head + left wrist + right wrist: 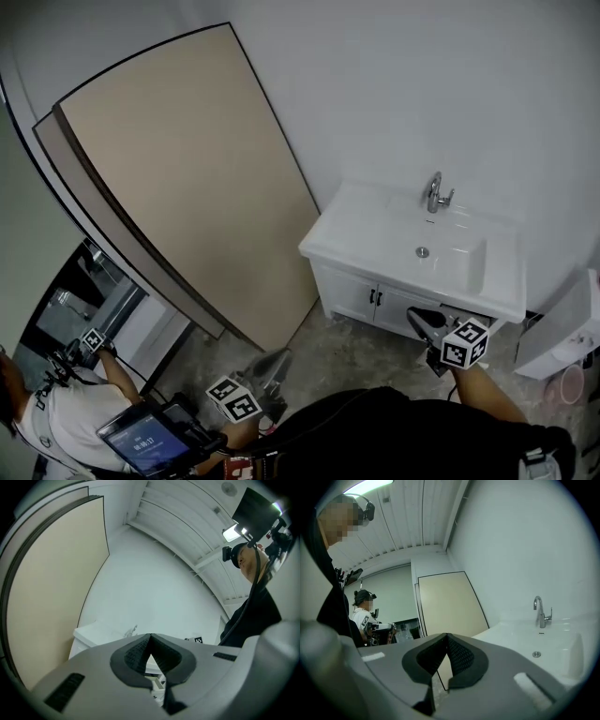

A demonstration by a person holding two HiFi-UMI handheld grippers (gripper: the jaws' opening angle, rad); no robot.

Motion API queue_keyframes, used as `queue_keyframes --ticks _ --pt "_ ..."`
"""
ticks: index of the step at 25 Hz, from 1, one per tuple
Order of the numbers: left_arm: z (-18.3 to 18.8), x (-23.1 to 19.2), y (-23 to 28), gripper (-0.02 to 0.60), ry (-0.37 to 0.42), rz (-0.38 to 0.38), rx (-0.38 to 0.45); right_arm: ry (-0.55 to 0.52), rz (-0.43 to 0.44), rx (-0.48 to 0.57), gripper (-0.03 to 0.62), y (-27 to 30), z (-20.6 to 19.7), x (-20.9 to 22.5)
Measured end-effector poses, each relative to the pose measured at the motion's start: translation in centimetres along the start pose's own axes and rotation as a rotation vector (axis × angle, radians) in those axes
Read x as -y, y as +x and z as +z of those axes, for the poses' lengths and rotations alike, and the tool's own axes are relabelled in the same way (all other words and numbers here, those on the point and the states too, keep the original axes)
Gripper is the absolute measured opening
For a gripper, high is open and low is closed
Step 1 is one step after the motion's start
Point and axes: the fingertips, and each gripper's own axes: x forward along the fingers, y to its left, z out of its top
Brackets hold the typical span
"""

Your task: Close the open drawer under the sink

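In the head view the white sink [330, 246] with its faucet [434, 192] stands against the wall, and the drawer [473, 316] shows only as a dark gap below the basin's right half, to the right of the cabinet doors [361, 295], so it is not yet pushed in. The right gripper [412, 315] hangs just in front of that gap, whether touching it I cannot tell, while the left gripper [274, 361] sits lower and well to the left over the floor, near a big beige board [178, 169] leaning on the wall. In the left gripper view the left gripper [150, 637] has its pads pressed together at the tips with nothing between them; past them a pale open drawer [157, 685] juts from the cabinet under the sink [89, 632]. In the right gripper view the right gripper [447, 635] is likewise pinched closed and empty, aimed across the basin [525, 644] toward the board [447, 604], with the drawer out of sight below. This looks like the approach step. The next move likely calls for setting the closed right tips flat on the drawer's front and pushing straight toward the wall, staying square so that the drawer does not skew.
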Motion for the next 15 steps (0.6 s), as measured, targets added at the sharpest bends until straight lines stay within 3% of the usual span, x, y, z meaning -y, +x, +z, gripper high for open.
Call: queue_keyframes --ticks 8,15 --pt "-1.7 0.6 9.1 0.0 0.008 -0.069 -0.097 0.077 -0.09 0.023 0.002 -4.2 -2.3 7.0" --pt "-2.3 0.1 16.3 0.0 0.002 -0.196 -0.17 0.149 -0.234 0.04 0.002 -7.6 -4.0 11.7"
